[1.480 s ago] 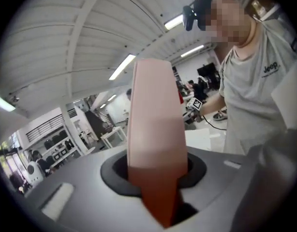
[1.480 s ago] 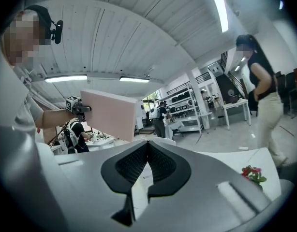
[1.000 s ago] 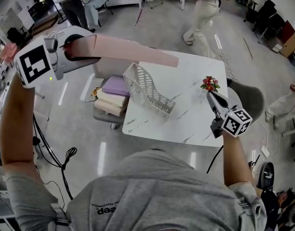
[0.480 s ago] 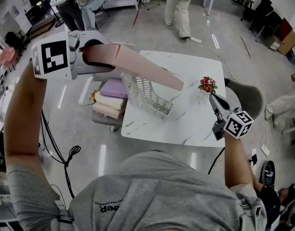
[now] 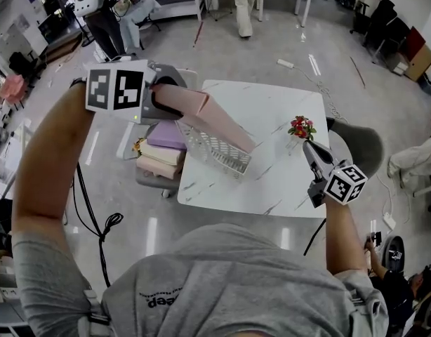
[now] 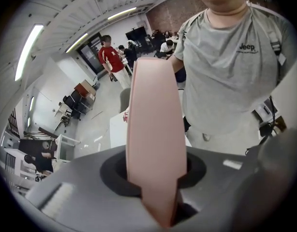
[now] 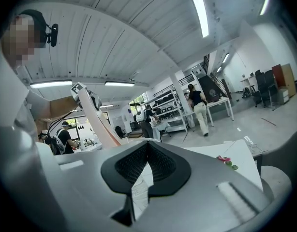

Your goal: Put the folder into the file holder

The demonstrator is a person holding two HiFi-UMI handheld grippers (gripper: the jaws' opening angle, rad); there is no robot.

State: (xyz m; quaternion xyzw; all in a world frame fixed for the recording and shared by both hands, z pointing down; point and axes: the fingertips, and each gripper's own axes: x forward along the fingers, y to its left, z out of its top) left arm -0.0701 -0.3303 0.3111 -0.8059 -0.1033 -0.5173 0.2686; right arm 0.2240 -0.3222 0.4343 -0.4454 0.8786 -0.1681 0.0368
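Folder (image 5: 215, 121): a pale pink, flat card-like one, held by one short end in the left gripper (image 5: 166, 98) and slanting down toward the desk (image 5: 286, 181). It keeps a straight line along its whole length with no droop, so I judge it light and fairly stiff. Its smooth faces could slide in a loose grip. In the left gripper view the jaws are clamped flat on its two faces, and the sheet runs straight out between them. A hold at the end, as here, leaves the long free part clear to enter a slot. The price is that small turns of the wrist swing the far corner widely.

The low end hangs over the white mesh file holder (image 5: 215, 153), which lies near the left edge of the desk. From the head view I cannot tell whether that end is already between the holder's walls or only above them. The holder looks light and may shift if the folder pushes against its mesh.

The right gripper (image 5: 307, 148) hovers over the right side of the desk, well apart from the holder, its jaws drawn together on nothing. A small bunch of red flowers (image 5: 300, 127) stands just beyond it.
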